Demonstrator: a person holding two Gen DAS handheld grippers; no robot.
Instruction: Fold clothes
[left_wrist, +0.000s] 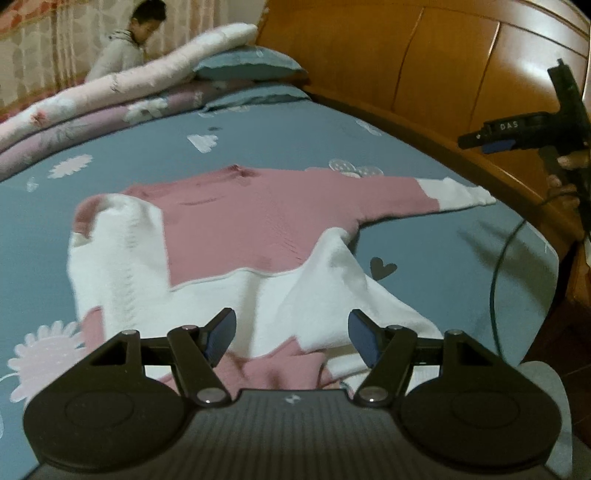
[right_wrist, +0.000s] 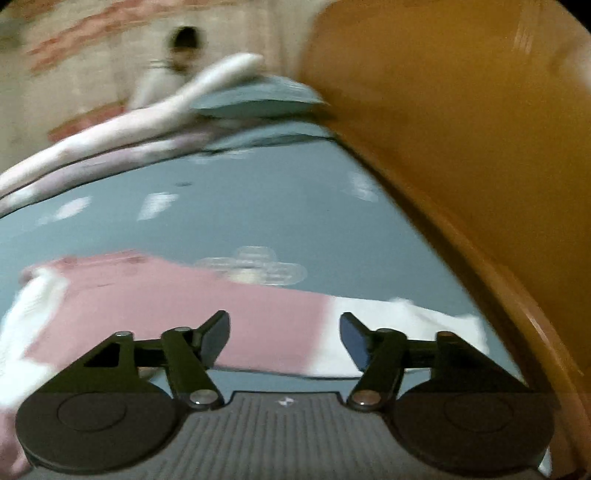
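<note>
A pink and white sweater (left_wrist: 240, 236) lies on the blue bedsheet (left_wrist: 258, 147). Its left sleeve is folded in over the body; its right sleeve (left_wrist: 436, 195) stretches out toward the headboard, ending in a white cuff. My left gripper (left_wrist: 291, 336) hovers open over the white hem, nothing between its fingers. In the left wrist view my right gripper (left_wrist: 484, 142) hangs high at the right, above the cuff. In the blurred right wrist view, the right gripper (right_wrist: 284, 332) is open just above the outstretched sleeve (right_wrist: 280, 332), where pink meets white.
A wooden headboard (left_wrist: 424, 62) runs along the right side. Rolled quilts (left_wrist: 110, 96) and a blue pillow (left_wrist: 251, 62) lie at the far end of the bed. A person (left_wrist: 125, 44) sits beyond the quilts. A black cable (left_wrist: 496, 266) drapes over the bed's right edge.
</note>
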